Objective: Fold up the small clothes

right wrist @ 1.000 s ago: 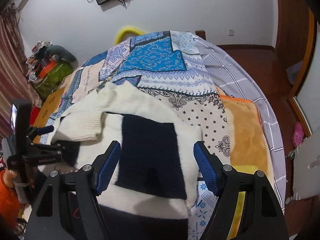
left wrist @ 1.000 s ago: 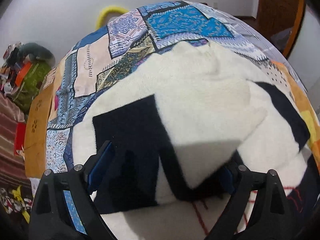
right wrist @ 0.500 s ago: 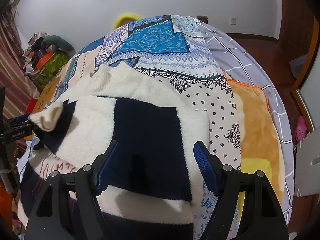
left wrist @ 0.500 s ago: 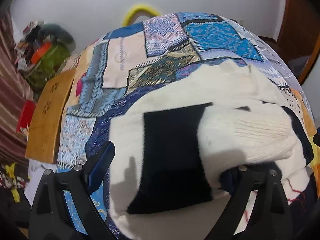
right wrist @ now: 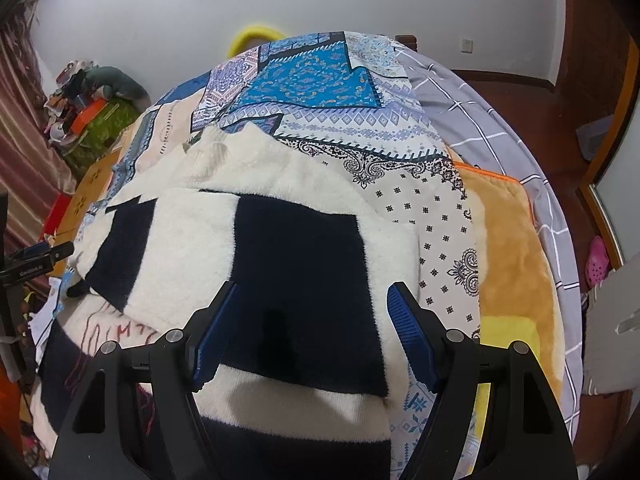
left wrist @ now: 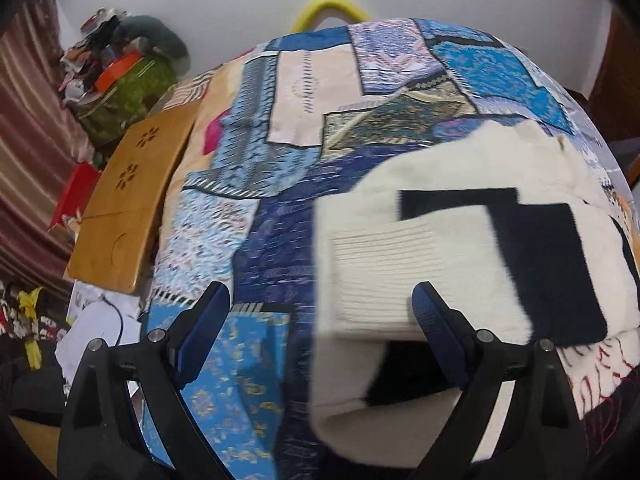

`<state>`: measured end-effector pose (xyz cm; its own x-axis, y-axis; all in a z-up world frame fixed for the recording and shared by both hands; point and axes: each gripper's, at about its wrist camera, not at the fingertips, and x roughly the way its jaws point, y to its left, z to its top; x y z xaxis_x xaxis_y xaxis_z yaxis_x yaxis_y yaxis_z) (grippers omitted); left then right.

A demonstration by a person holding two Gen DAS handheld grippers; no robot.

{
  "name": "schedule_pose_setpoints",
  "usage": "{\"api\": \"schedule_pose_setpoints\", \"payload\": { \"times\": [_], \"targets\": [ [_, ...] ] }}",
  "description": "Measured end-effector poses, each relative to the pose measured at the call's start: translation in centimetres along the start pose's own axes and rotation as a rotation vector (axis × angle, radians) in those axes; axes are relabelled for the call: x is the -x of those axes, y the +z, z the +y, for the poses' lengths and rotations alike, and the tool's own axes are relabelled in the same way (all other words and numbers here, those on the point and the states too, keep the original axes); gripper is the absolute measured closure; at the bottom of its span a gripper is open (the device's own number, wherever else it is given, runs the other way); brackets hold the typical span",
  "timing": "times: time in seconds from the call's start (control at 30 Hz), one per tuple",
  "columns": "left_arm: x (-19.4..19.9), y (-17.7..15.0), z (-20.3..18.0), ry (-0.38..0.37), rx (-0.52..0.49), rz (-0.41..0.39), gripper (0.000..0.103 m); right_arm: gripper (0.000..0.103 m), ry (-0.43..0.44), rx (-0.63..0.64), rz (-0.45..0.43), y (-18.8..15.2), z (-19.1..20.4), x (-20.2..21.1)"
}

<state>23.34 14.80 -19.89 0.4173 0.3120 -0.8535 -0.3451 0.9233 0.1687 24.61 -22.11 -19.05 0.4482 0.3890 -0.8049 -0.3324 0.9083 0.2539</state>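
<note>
A cream and black fuzzy sweater lies on the patchwork bedspread. In the left wrist view its ribbed cream sleeve cuff lies folded across the body. My left gripper is open and empty, its right finger against the cuff, its left finger over the bedspread. My right gripper is open and empty, hovering over the sweater's black patch. The left gripper's body shows at the left edge of the right wrist view.
A wooden lap tray lies off the bed's left side, beside a green bag with clutter. An orange blanket and grey checked sheet lie right of the sweater. A yellow hoop stands behind the bed.
My left gripper has carried the sleeve leftward across the sweater, let it lie folded, and swung left over the bedspread. My right gripper has moved slightly closer over the black patch.
</note>
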Motion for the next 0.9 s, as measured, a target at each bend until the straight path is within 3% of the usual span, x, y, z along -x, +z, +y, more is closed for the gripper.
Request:
{"api": "schedule_pose_setpoints", "payload": {
  "times": [0.17,0.43,0.67,0.9],
  "targets": [
    [0.2,0.4,2.3,-0.032,0.047,0.007,0.010,0.031,-0.018,-0.007,-0.012,0.6,-0.4,0.1],
    [-0.8,0.6,1.8,-0.180,0.075,0.062,0.010,0.031,-0.049,-0.029,-0.013,1.3,-1.6,-0.3],
    [-4.5,1.1,0.8,-0.209,0.085,0.138,0.010,0.031,-0.084,-0.043,0.074,1.4,-3.6,-3.3],
    [-7.1,1.0,1.2,-0.284,0.137,0.189,0.010,0.031,-0.031,-0.134,0.147,1.4,-5.9,-6.8]
  ]
}}
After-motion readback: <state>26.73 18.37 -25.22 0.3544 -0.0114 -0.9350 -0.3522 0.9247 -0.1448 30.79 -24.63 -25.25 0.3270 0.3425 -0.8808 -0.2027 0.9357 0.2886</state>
